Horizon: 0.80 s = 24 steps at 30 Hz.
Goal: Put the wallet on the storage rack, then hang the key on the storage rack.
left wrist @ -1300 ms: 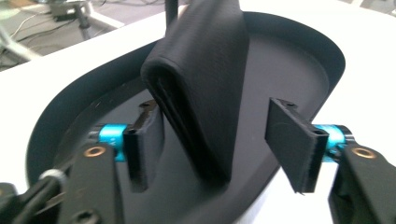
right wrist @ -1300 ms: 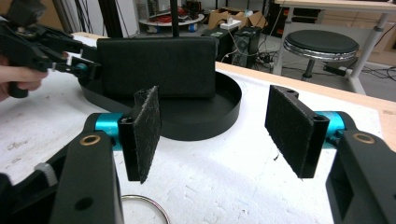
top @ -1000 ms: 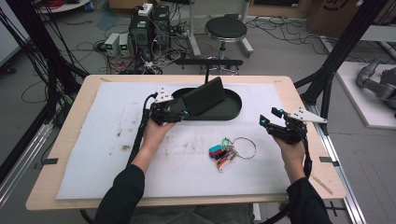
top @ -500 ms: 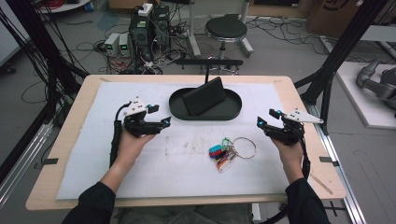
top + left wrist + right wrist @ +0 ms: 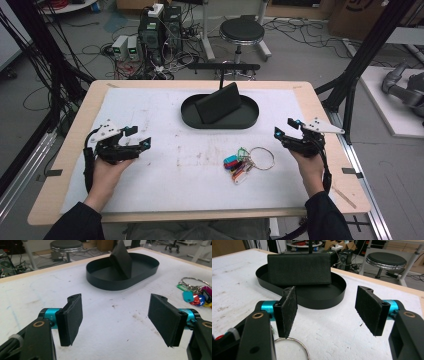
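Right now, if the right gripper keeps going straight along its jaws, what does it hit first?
Probably the black oval tray: in the right gripper view it sits dead ahead of the open right gripper, with bare table between. The dark wallet stands inside it, behind the near wall. Depth is uncertain.

Round black stool (image 5: 242, 31) beyond table, grey electronics boxes (image 5: 126, 47), cables on floor

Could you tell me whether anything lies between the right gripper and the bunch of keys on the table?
Nothing visible does. The right gripper is open above bare white table cover, and the keys lie just to its left. The black tray sits farther back, off that path.
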### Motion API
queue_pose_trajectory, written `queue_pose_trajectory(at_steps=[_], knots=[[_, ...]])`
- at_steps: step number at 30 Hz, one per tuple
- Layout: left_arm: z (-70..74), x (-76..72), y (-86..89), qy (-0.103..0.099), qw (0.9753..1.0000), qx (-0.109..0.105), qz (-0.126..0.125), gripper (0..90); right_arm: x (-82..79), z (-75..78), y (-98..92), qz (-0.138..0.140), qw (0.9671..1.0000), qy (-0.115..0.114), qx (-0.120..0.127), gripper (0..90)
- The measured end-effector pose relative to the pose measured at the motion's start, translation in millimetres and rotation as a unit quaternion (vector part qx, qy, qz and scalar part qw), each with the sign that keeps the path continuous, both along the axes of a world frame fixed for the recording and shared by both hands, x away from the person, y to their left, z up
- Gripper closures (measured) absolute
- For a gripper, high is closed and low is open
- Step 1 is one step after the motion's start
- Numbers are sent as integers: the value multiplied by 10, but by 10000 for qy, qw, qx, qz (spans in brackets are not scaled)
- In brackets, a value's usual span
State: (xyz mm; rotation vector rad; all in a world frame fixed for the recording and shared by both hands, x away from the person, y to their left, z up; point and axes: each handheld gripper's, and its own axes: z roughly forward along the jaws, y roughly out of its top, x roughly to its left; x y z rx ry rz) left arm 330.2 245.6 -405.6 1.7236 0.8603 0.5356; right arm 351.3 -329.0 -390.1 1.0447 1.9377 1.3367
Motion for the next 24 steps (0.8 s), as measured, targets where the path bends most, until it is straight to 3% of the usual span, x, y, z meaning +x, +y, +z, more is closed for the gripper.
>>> queue_pose_trajectory(at_steps=[5, 14, 24], knots=[[-61, -34, 73, 22, 9997, -113, 202, 279, 0, 5, 13, -47, 10000, -39, 22, 348], [-33, -38, -1, -103, 9999, -17, 121, 279, -19, 6, -50, -134, 9998, -81, 106, 337], [-16, -22, -51, -165, 9998, 43, 91, 279, -111, 31, -43, 53, 9999, -89, -2, 334]])
